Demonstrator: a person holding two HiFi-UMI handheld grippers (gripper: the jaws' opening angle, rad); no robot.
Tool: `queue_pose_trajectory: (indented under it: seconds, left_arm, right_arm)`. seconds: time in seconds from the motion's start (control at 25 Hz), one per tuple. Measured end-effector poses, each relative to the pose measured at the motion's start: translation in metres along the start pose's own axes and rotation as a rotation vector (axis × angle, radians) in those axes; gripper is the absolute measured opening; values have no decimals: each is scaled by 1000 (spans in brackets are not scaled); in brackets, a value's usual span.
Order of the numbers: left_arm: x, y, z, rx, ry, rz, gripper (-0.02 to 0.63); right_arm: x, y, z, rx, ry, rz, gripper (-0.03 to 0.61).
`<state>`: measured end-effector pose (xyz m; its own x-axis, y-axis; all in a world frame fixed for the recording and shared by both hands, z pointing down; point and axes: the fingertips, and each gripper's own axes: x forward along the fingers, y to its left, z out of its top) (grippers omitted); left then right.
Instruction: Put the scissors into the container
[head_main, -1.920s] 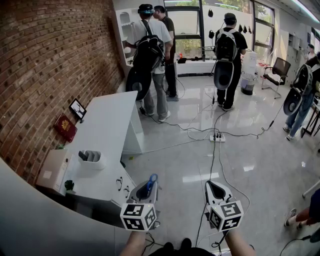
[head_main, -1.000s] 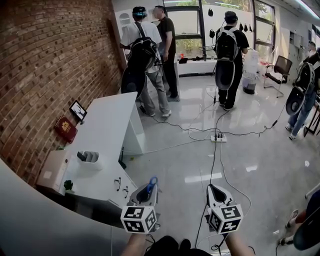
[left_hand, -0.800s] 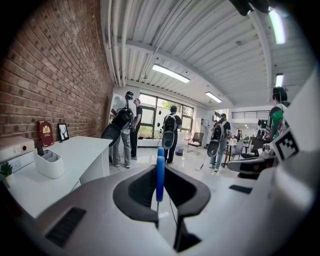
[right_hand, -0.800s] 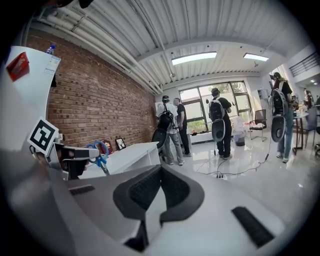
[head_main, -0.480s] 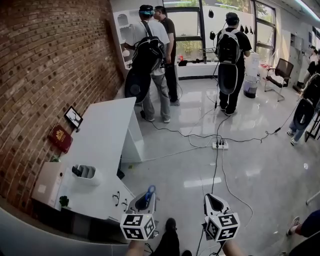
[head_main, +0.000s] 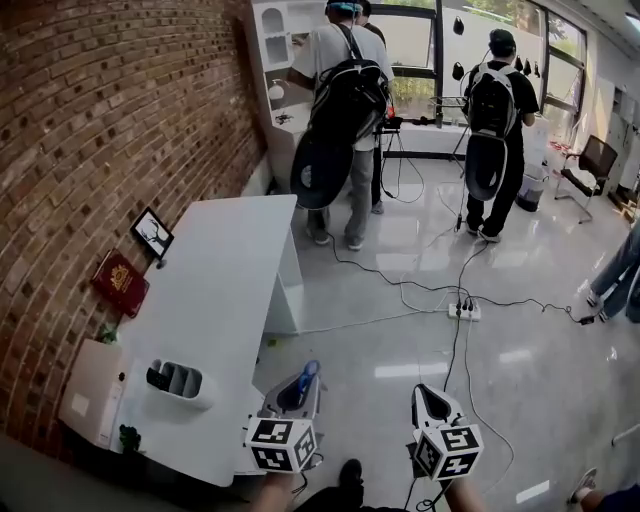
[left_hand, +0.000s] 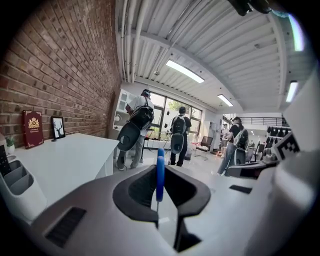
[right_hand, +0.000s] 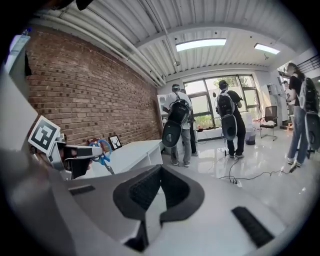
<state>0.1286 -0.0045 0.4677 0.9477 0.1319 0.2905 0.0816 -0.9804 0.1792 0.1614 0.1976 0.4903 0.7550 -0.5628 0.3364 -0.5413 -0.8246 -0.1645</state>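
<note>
Blue-handled scissors (head_main: 306, 375) stick up from my left gripper (head_main: 292, 392), which is shut on them. In the left gripper view the blue handle (left_hand: 160, 172) stands edge-on between the closed jaws of the left gripper (left_hand: 161, 197). A white container (head_main: 180, 382) with several slots sits near the front end of the white table (head_main: 225, 290), left of the left gripper; it also shows as the container (left_hand: 17, 185). My right gripper (head_main: 430, 400) hangs over the floor, shut and empty; the right gripper (right_hand: 150, 200) has its jaws together. The scissors (right_hand: 102, 150) show at that view's left.
A brick wall runs along the left. A picture frame (head_main: 152, 232) and a red book (head_main: 120, 283) lean on it; a small plant (head_main: 128, 437) stands lower down. Two people with backpacks (head_main: 345, 100) (head_main: 495, 110) stand beyond the table. Cables and a power strip (head_main: 465, 312) lie on the floor.
The view has shifted forward and left, so the table and container sit closer under the left gripper. Both grippers keep their pose and hold. The people have moved about.
</note>
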Motion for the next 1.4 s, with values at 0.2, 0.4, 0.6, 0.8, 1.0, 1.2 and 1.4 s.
queue_pose_trajectory:
  seconds: [0.2, 0.4, 0.6, 0.8, 1.0, 1.2, 1.4]
  left_arm:
    - [16, 46, 16, -32, -17, 40, 44]
    - [13, 85, 22, -85, -41, 116, 44]
    - [-3, 130, 22, -125, -61, 248, 44]
    - [-24, 177, 26, -155, -94, 418, 44]
    - [-53, 216, 26, -207, -135, 638, 44]
    - [-84, 237, 35, -240, -190, 808, 44]
    - [-114, 249, 38, -268, -215, 988, 44]
  right_arm:
    - [51, 24, 21, -40, 23, 49, 0]
    - [90, 47, 30, -86, 61, 121, 0]
    - [136, 87, 35, -130, 89, 255, 0]
    - [189, 136, 42, -166, 109, 425, 0]
    - [237, 193, 42, -243, 157, 650, 0]
    - [265, 242, 47, -314, 185, 834, 0]
    - [279, 283, 45, -369, 219, 1009, 0]
